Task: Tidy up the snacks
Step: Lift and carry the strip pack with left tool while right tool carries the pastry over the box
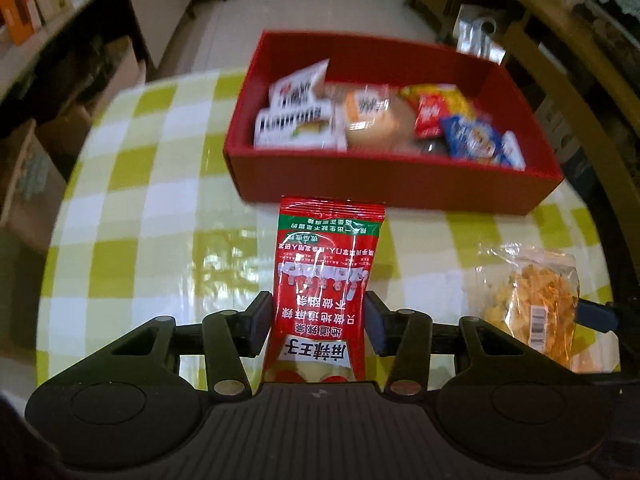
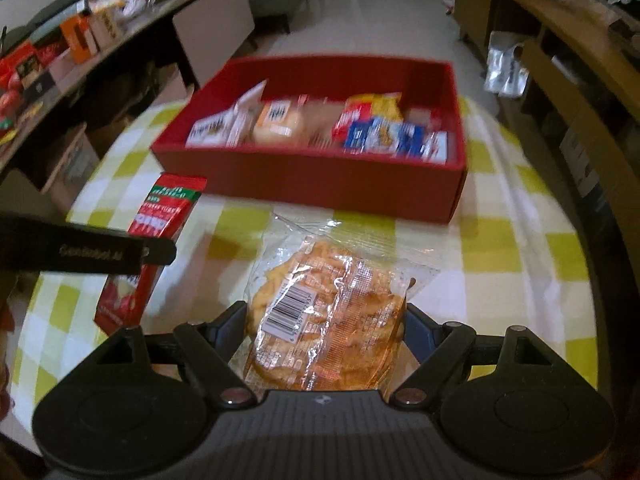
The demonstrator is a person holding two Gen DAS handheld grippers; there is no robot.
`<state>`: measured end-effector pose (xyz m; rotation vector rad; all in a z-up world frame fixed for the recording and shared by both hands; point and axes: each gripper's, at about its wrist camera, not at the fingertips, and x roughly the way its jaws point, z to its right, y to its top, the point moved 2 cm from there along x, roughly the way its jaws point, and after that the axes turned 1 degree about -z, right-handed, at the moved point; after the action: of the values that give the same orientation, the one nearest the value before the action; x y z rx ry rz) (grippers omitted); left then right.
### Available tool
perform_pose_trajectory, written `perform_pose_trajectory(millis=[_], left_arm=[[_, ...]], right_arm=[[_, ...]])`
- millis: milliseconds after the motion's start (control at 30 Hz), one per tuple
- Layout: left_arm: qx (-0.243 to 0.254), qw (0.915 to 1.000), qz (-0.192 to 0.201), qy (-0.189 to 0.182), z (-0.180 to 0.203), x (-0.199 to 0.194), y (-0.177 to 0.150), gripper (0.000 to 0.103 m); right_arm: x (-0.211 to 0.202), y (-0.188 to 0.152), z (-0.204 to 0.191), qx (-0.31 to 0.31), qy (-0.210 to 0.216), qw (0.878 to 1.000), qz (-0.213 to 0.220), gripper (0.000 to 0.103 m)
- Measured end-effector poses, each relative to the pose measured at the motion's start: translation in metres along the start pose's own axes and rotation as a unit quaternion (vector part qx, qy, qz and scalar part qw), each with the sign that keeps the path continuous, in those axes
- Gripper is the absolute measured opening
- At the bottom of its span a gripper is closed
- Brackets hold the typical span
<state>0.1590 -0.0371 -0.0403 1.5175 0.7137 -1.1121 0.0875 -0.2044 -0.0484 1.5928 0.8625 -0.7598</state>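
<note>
My left gripper (image 1: 318, 320) is shut on a red spicy-snack packet (image 1: 326, 280), held upright above the checked table, short of the red box (image 1: 384, 188). My right gripper (image 2: 325, 326) is shut on a clear bag of orange crackers (image 2: 328, 312), also held in front of the red box (image 2: 320, 184). The box holds several snack packs. The cracker bag also shows at the right of the left wrist view (image 1: 528, 304). The red packet (image 2: 148, 248) and the left gripper's finger (image 2: 80, 254) show at the left of the right wrist view.
The table has a yellow-green and white checked cloth (image 1: 152, 208). A dark shelf with boxes (image 2: 60, 48) runs along the left. Wooden furniture (image 2: 568, 72) stands on the right. Tiled floor lies beyond the table's far edge.
</note>
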Motion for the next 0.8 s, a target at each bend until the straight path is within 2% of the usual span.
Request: perform_pose_trajectory(millis=[367, 500, 800], left_arm=[[0.004, 0.9988, 0.049, 0.008, 0.014, -0.014, 0.027, 0.056], [0.010, 0.9973, 0.069, 0.022, 0.020, -0.017, 0.038, 0.056], [0.006, 0.9954, 0.089, 0.036, 0.026, -0.014, 0.060, 0.056]], right_arm=[[-0.007, 0.040, 0.007, 0.008, -0.005, 0.999, 0.047, 0.089], [-0.006, 0.054, 0.010, 0.008, -0.009, 0.998, 0.060, 0.089], [0.000, 0.080, 0.016, 0.008, -0.012, 0.997, 0.080, 0.089]])
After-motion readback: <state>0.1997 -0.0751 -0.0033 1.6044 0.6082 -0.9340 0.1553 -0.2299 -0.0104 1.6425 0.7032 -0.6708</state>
